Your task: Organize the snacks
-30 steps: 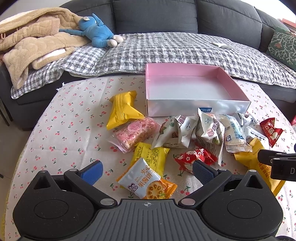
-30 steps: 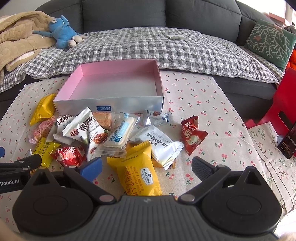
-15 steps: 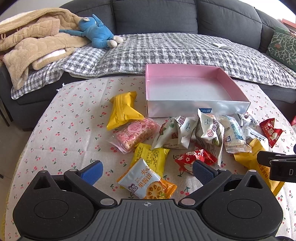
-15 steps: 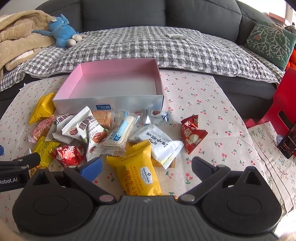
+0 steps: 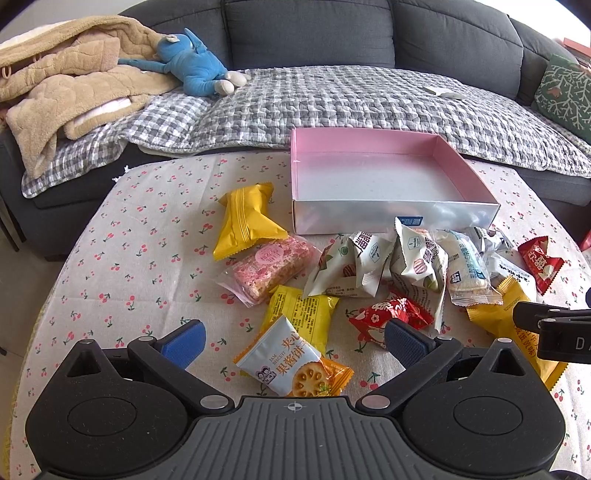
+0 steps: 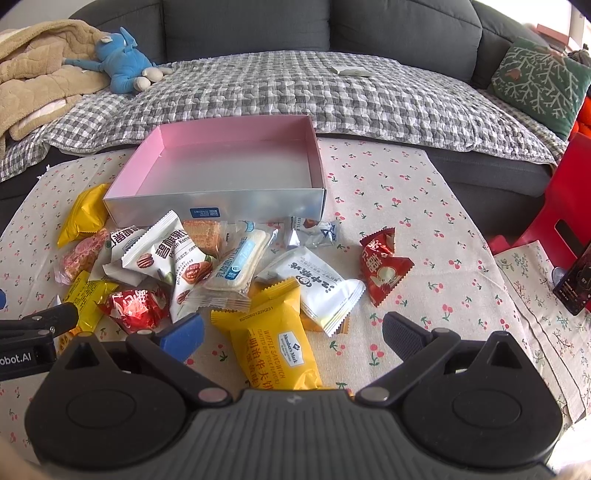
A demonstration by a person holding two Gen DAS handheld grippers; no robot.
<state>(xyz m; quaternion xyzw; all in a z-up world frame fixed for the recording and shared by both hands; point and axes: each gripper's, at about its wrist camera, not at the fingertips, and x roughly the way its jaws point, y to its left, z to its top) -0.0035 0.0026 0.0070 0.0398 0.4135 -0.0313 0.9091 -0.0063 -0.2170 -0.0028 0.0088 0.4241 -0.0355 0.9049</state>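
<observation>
So, you have one pink box (image 5: 388, 181) on the worktop (image 5: 122, 266), with nothing inside it, and the snacks lie loose in front of its near wall. Count them from the right wrist view: four yellow packets, two red ones (image 6: 382, 264), one pink bar (image 5: 271, 264), and a heap of white and clear packets (image 6: 177, 262) that overlap too much for a firm number, roughly six. One jam biscuit packet (image 5: 291, 363), white and orange, makes the last.

That biscuit packet lies flat between the fingers of your left tool (image 5: 293, 338), its long axis slanting from near-right to far-left. The waffle packet (image 6: 273, 339) sits between the fingers of your right tool (image 6: 293, 334), long axis running almost straight away from you, its crimped end toward the box.

Both tools hover low over the near edge of the worktop, level, pointing toward the box and the sofa (image 6: 258, 22). Each has its jaws spread wide and grips nothing. They are side by side: each tool's tip shows at the edge of the other's view.
</observation>
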